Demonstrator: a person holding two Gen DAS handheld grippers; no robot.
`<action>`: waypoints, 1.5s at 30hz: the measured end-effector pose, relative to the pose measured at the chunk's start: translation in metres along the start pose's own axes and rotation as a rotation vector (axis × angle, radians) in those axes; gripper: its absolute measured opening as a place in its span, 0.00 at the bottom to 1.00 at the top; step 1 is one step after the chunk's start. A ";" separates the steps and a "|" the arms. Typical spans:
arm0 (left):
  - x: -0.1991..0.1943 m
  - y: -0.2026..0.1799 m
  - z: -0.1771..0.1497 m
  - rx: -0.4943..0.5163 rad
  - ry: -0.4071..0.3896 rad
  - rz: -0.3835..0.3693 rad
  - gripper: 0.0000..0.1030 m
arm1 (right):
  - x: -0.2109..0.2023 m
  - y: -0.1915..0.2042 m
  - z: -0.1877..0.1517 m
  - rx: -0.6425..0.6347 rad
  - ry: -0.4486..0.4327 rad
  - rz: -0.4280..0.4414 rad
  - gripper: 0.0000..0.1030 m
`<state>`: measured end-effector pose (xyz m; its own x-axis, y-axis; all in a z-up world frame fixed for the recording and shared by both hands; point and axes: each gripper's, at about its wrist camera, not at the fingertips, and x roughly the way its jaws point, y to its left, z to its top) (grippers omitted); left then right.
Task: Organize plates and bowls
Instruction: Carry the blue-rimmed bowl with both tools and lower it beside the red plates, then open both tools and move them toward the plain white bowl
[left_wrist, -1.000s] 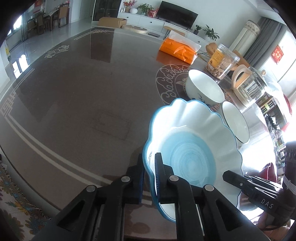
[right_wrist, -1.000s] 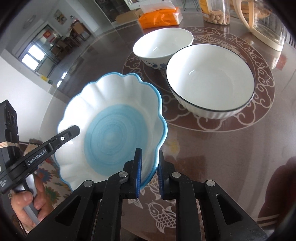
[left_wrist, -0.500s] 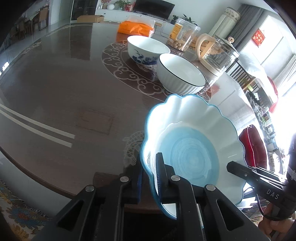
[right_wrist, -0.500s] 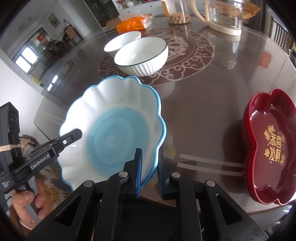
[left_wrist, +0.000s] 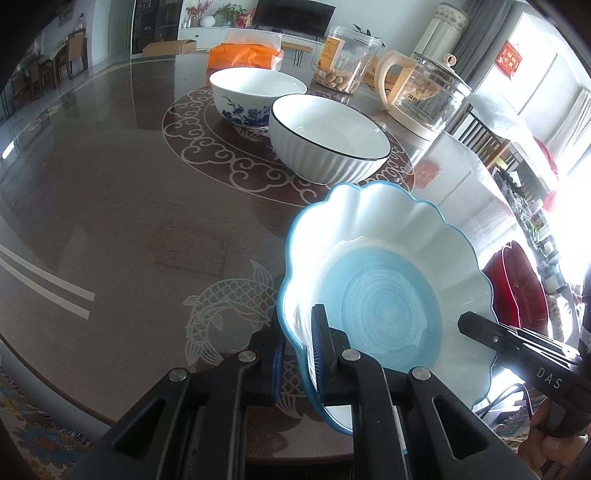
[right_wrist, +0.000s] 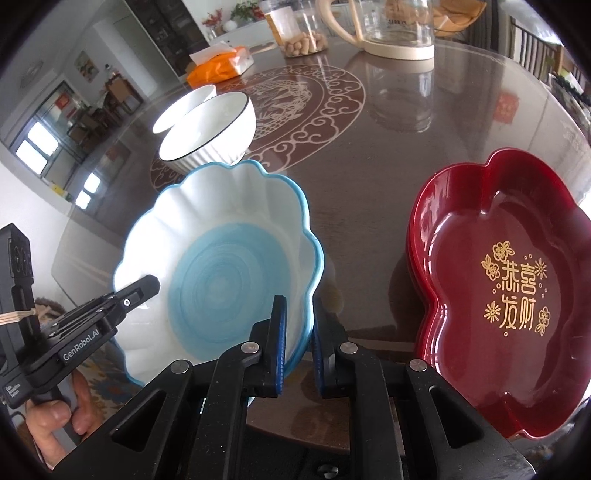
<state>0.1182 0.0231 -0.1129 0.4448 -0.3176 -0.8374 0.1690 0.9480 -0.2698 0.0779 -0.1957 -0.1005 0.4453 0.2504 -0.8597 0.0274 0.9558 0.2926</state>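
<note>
Both grippers, left gripper (left_wrist: 297, 345) and right gripper (right_wrist: 298, 338), pinch opposite rims of the scalloped blue-rimmed white plate (right_wrist: 221, 266), held above the table edge beside the red flower-shaped tray (right_wrist: 509, 295); black-rimmed ribbed white bowl (left_wrist: 327, 142) and blue-flowered white bowl (left_wrist: 255, 92) remain unsorted.

Bright daylight from blown-out window (left_wrist: 576, 229) at right — glare streaks the glossy dark-brown tabletop (right_wrist: 388, 155); fisheye bending, dark vignetted corners.

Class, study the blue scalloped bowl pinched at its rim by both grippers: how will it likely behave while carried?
The blue scalloped bowl looks glazed ceramic, so probably rigid, fairly heavy and breakable. Its glossy rim may slip between the left gripper and right gripper, and thin rim holds could let it tilt.
</note>
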 end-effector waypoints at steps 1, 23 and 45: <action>0.002 -0.001 0.001 0.003 -0.005 0.003 0.12 | 0.000 -0.001 0.000 0.001 -0.003 0.002 0.14; -0.029 0.020 -0.008 -0.089 -0.127 0.054 0.75 | -0.032 -0.006 0.017 -0.036 -0.114 0.056 0.58; -0.081 0.067 0.001 -0.088 -0.119 0.170 0.84 | -0.114 0.061 0.023 -0.352 -0.211 -0.079 0.62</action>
<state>0.0937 0.1122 -0.0623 0.5622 -0.1480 -0.8136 0.0073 0.9847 -0.1741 0.0495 -0.1693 0.0256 0.6284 0.1718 -0.7587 -0.2227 0.9742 0.0362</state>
